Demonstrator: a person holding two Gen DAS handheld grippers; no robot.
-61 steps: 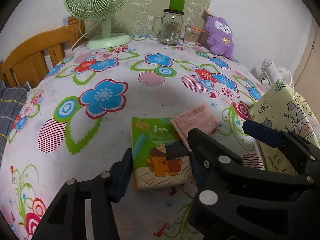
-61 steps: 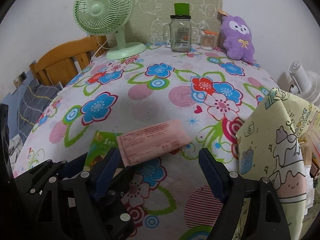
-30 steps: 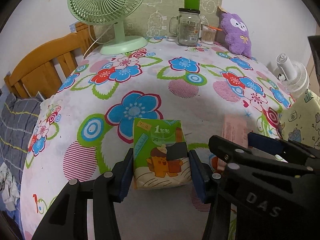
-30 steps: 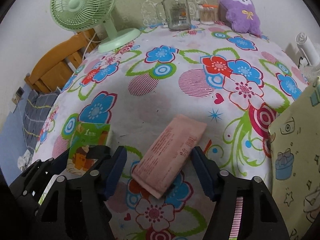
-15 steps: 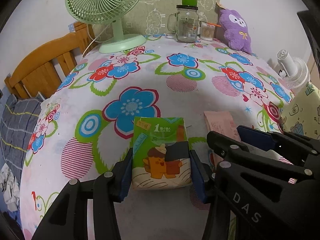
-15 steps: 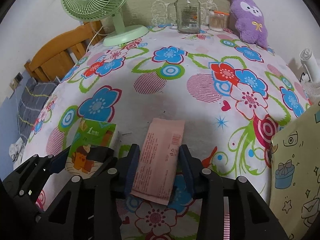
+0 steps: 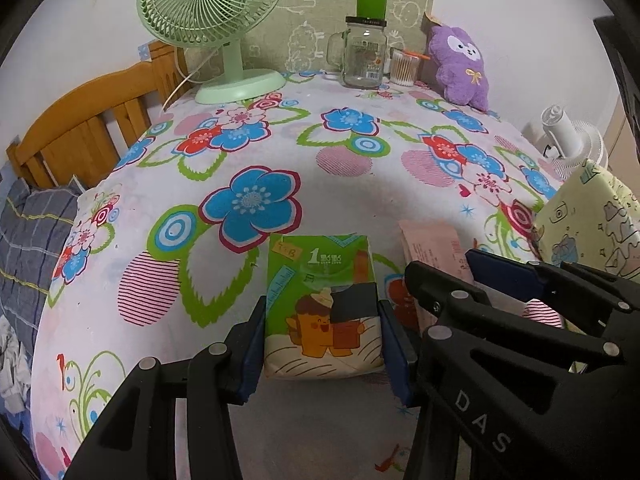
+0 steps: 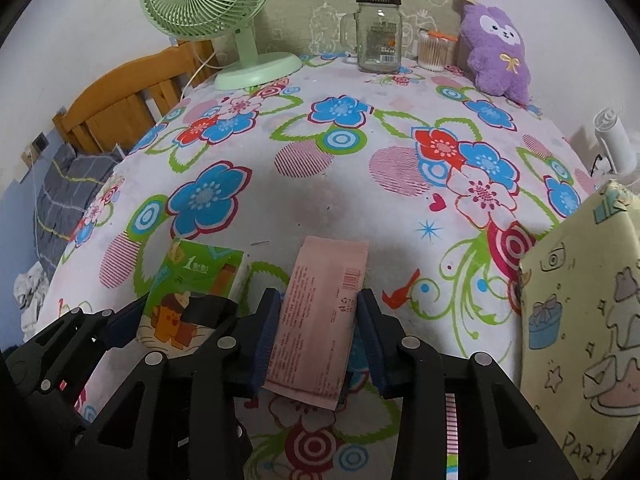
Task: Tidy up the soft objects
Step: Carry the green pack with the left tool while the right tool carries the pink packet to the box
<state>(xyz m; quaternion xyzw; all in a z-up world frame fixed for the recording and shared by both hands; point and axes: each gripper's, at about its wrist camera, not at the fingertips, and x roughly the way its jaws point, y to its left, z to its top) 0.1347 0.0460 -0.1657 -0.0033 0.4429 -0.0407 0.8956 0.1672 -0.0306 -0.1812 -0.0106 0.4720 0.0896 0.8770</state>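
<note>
Left gripper (image 7: 322, 346): closed on the green tissue pack (image 7: 322, 300), low in the middle of its frame
Right gripper (image 8: 316, 340): squeezed the pink pack (image 8: 320, 320), low centre; both packs sat on the flowered cloth (image 8: 320, 184)
Risk: soft packs could squash and slip out; the two grippers were side by side and could bump

two tissue packs (image 7: 322, 304) (image 8: 318, 320), two fans (image 7: 216, 20) (image 7: 568, 142), one jar (image 7: 365, 54), one plush toy (image 7: 462, 68)
</note>
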